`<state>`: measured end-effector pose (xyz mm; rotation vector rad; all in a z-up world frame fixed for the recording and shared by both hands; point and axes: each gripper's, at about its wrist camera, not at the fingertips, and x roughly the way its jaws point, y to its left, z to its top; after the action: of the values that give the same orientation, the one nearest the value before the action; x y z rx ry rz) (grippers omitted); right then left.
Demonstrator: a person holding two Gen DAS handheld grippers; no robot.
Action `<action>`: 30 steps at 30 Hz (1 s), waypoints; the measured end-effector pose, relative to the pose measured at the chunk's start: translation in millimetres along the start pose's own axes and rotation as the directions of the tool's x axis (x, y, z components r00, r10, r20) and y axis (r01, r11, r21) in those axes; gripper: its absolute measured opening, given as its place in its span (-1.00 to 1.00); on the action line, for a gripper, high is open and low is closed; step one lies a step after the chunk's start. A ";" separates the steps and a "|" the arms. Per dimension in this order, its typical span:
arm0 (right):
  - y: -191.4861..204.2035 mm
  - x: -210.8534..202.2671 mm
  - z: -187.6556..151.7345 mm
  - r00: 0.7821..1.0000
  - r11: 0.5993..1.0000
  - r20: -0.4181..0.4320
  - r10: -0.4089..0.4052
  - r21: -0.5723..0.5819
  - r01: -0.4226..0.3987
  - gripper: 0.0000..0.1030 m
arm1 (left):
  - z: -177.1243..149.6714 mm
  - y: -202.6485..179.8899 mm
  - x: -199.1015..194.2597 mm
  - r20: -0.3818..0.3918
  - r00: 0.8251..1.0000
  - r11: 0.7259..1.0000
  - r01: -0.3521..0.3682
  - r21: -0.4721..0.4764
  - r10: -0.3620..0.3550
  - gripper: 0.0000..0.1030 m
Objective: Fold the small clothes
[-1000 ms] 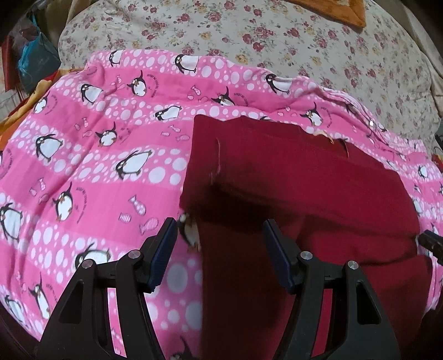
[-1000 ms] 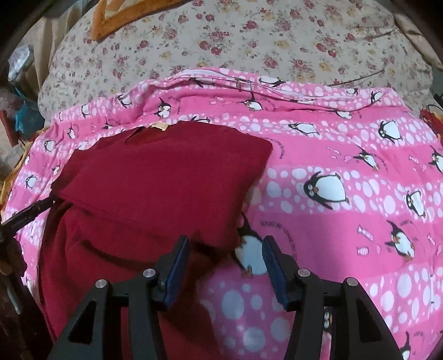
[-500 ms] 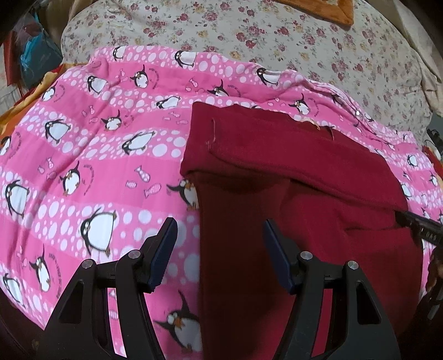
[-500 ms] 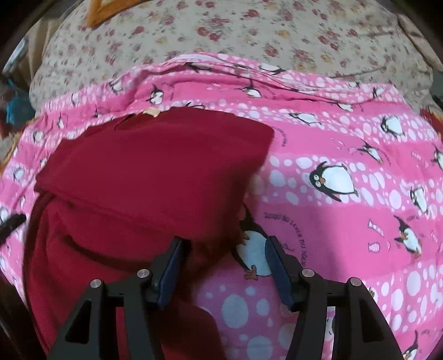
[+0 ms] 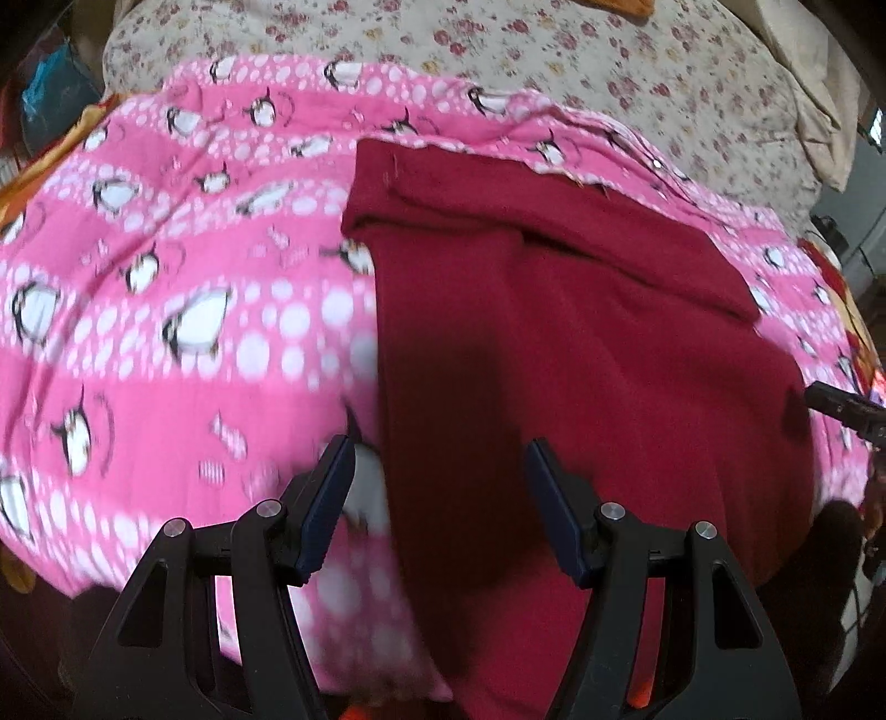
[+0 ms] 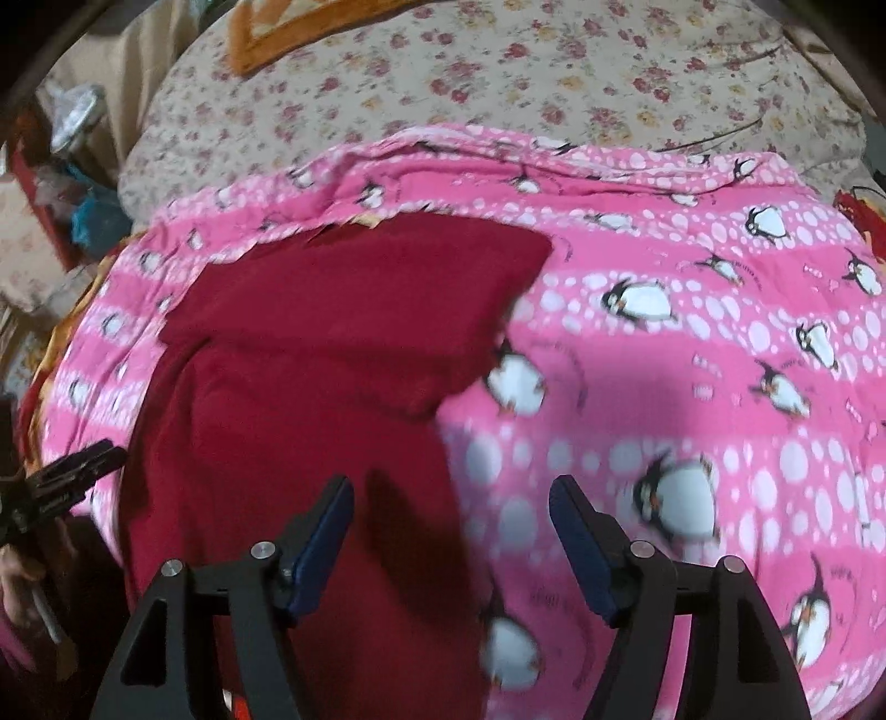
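A dark red garment [image 5: 581, 354] lies on a pink penguin blanket [image 5: 183, 310], its far part folded over into a thick band. It also shows in the right wrist view [image 6: 310, 376]. My left gripper [image 5: 437, 487] is open and empty, hovering over the garment's near left edge. My right gripper [image 6: 451, 526] is open and empty, hovering over the garment's near right edge. The right gripper's tip shows at the right edge of the left wrist view [image 5: 847, 410]; the left gripper's tip shows at the left edge of the right wrist view [image 6: 66, 482].
A floral bedcover [image 6: 498, 72] lies beyond the pink blanket [image 6: 692, 387]. An orange cloth [image 6: 288, 27] sits at the far end. Bags and clutter [image 6: 72, 183] stand off the bed's left side. The bed's near edge drops off below the grippers.
Both grippers have pulled back toward the near edge of the bed, staying open. More of the garment's near part and the blanket has come into view.
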<state>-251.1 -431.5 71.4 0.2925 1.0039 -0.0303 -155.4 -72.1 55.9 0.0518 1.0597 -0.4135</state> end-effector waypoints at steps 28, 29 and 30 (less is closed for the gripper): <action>1.8 4.4 -89.2 0.981 0.988 -0.124 0.150 -0.008 -0.152 0.38 | -98.8 -32.3 5.5 -0.194 0.967 0.985 0.152 -0.086 -0.167 0.22; 1.3 4.6 -89.0 0.981 0.987 -0.117 0.156 -0.004 -0.158 0.38 | -98.0 -30.2 5.0 -0.189 0.964 0.980 0.174 -0.095 -0.190 -0.06; 1.4 5.6 -89.1 0.981 0.987 -0.105 0.162 -0.005 -0.163 0.38 | -97.6 -29.8 4.8 -0.187 0.963 0.979 0.175 -0.102 -0.192 -0.21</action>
<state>-321.5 -406.8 22.4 0.3660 1.0808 0.1411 -245.5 -77.8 8.1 -0.0836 1.2811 -0.5392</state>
